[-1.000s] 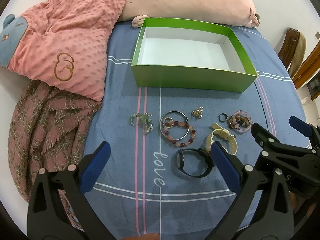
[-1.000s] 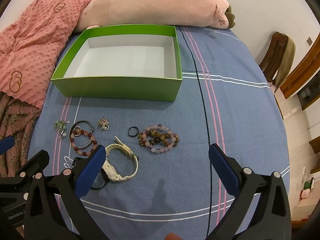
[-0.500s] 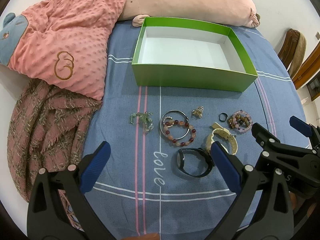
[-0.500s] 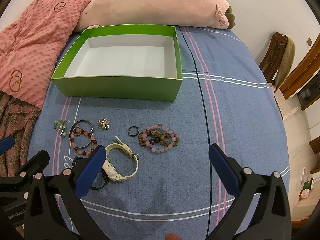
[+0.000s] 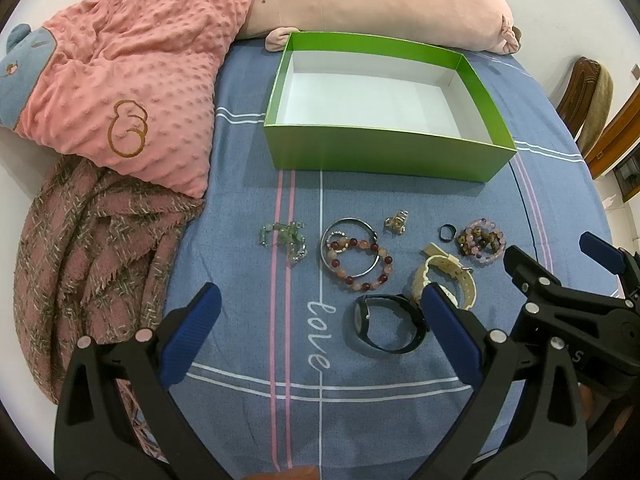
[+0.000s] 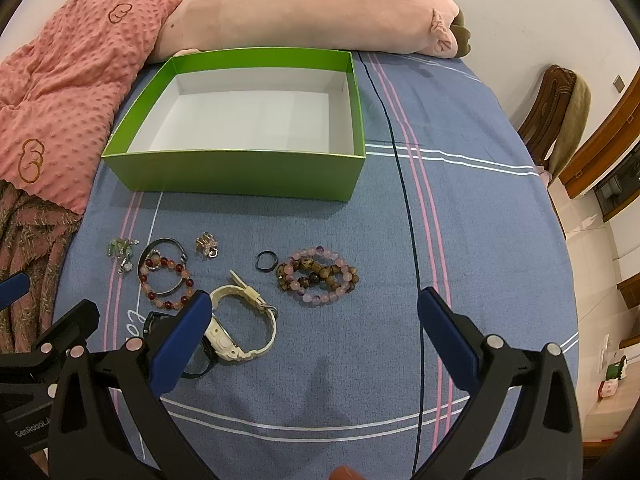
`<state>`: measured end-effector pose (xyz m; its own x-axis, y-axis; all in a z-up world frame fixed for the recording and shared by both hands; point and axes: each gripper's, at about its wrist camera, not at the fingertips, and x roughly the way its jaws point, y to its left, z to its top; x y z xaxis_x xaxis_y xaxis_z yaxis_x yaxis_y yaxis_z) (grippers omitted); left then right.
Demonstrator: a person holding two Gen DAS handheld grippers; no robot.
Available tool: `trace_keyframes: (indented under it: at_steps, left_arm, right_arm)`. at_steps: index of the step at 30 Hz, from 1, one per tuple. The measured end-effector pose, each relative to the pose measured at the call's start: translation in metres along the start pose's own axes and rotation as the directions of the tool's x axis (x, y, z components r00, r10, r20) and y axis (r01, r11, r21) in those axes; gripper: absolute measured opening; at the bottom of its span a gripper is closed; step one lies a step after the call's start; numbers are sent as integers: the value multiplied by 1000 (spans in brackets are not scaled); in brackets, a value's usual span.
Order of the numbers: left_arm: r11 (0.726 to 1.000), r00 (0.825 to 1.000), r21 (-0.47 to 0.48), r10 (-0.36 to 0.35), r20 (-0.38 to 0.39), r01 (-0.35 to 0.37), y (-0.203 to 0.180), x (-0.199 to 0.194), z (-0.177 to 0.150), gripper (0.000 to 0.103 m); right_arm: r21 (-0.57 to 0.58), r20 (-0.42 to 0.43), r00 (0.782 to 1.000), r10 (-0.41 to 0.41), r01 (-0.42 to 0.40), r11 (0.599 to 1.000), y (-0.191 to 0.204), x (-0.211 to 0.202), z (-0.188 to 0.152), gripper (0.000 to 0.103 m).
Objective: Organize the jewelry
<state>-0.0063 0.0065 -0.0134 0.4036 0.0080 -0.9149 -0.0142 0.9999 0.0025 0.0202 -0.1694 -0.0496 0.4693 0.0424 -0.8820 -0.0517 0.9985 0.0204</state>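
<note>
Right wrist view: both the right tongs (image 6: 314, 318) and left tongs (image 5: 320, 310) hover spread and empty; jewelry, including the cream watch (image 6: 244, 326), lies on the bed before the empty green box (image 6: 240, 170); picking likely starts next

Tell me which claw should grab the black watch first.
Left, probably. The black watch lies just ahead of the open left claw, near its right finger. In the right wrist view the open right claw points past it; its left finger mostly hides the watch.
</note>
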Motion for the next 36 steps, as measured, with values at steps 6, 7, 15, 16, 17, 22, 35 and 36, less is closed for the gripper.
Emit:
trace_keyframes:
  at_steps: [6,7,15,16,17,22,35,36]
  left_arm:
    - [1000,1000,-14,3,-6,-3,3,4,-4,101]
    - [1000,1000,-23,8,-15,-8,5,7,-6,101]
    - [999,999,-38,6,-32,-7,15,13,-9,101]
    - [999,999,-39,5,-35,-6,17,15,-9,101]
    - [999,999,-41,5,-37,-6,18,17,-11,101]
    - [999,995,-41,-28,-92,24,24,35,-20,101]
    - [995,985,20,-89,-150,93,0,67,-32,97]
    - [995,984,24,-91,-151,96,-2,70,-32,95]
  right_arm:
    - [7,12,1000,-12,12,1000,-6,1,0,102]
    - [16,13,1000,-9,9,1000,-10,1,0,102]
    - [14,-14,1000,-1,1,1000,-19,8,1,102]
    - [8,-17,1000,2,-2,1000,-17,9,2,102]
    - [0,-21,1000,10,-10,1000,-16,10,1,102]
    - [-51,-60,995,81,-84,995,-7,22,-6,86]
    - [-74,-218,962,162,-182,980,10,65,-23,47]
    - [-81,-222,963,155,-177,981,11,68,-24,47]
